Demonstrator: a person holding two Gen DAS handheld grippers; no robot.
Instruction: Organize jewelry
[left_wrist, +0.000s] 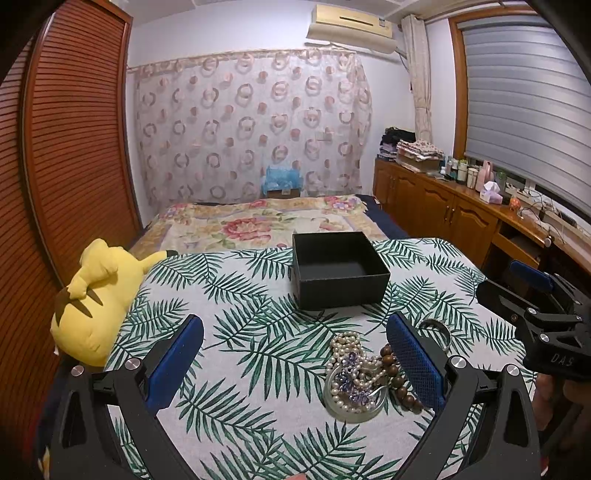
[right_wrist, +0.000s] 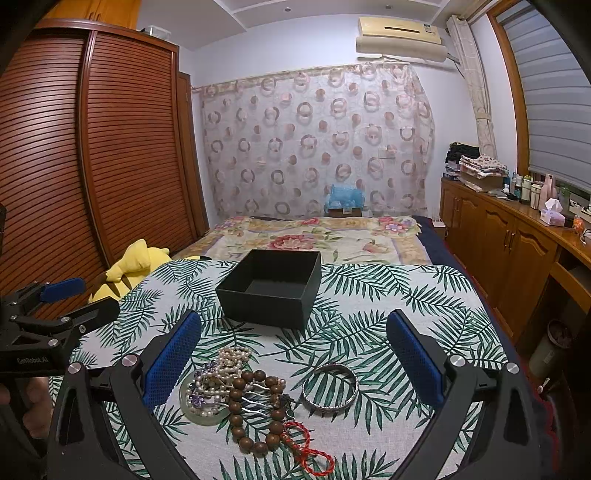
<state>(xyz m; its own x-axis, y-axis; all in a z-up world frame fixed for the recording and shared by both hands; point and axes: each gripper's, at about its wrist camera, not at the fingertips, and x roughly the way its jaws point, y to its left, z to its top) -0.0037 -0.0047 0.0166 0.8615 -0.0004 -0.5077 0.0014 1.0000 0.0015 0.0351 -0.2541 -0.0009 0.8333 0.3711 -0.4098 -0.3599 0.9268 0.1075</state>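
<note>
Both grippers, left and right, spread wide, holding nothing. Jewelry pile heaped on leaf-print cloth, near black box, box empty. Risk: pearl strand, wooden beads, silver bangle overlap; pinching 1 may drag the others.

A bedroom — a bed with a flowery cover, a brown wardrobe, a curtain with circles, wooden cupboards.
</note>
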